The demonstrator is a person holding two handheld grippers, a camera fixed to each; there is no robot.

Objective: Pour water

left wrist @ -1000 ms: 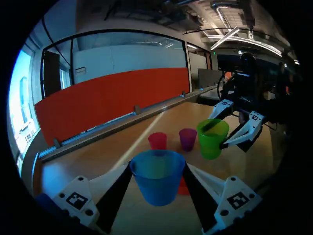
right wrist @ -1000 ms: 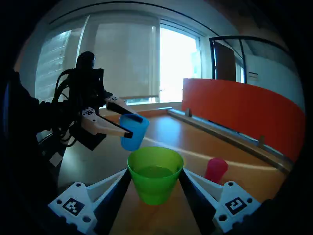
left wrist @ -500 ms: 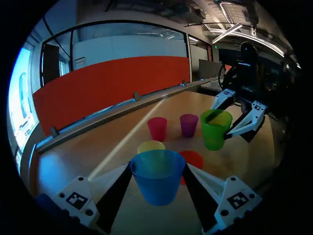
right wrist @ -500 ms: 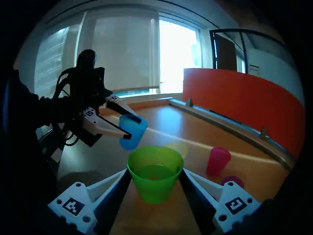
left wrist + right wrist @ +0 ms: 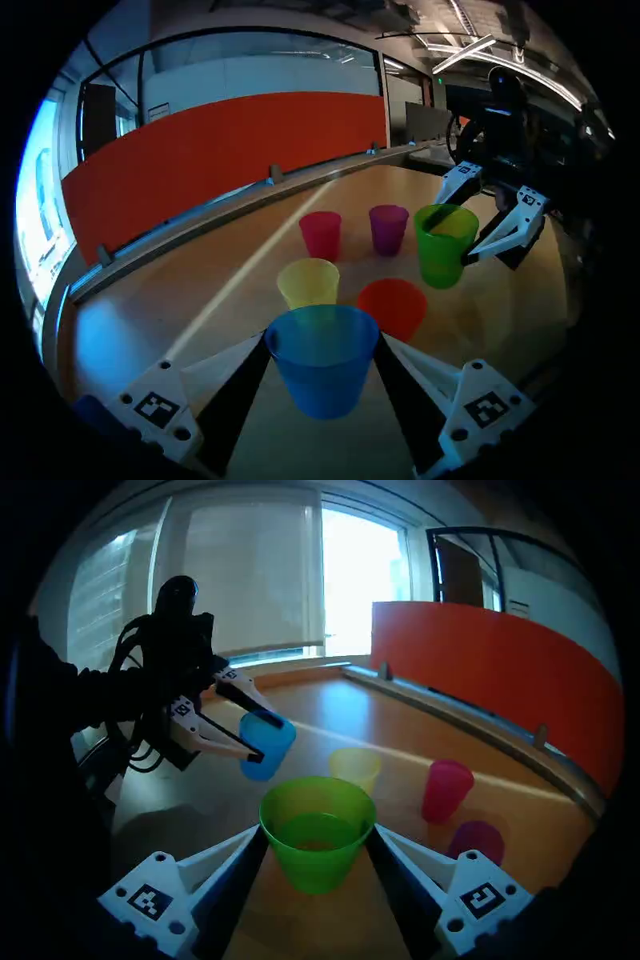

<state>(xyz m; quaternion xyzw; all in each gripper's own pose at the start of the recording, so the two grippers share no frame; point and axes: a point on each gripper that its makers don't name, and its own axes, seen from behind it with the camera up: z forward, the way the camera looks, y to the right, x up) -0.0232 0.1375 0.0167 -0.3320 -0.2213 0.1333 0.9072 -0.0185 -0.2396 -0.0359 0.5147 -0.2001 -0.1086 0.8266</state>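
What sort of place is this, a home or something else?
Probably an office or lab, not a home: a long wooden table backed by an orange partition panel, a glass-walled room behind it, and strip ceiling lights overhead.

The right gripper [image 5: 318,832] holds a green cup [image 5: 318,860] (some water is inside) between both fingers, while farther off the left gripper [image 5: 267,738] grips a blue cup [image 5: 270,750] over the wooden table [image 5: 336,716], near a yellow cup [image 5: 354,768], a pink cup [image 5: 445,788] and a purple cup [image 5: 478,840].
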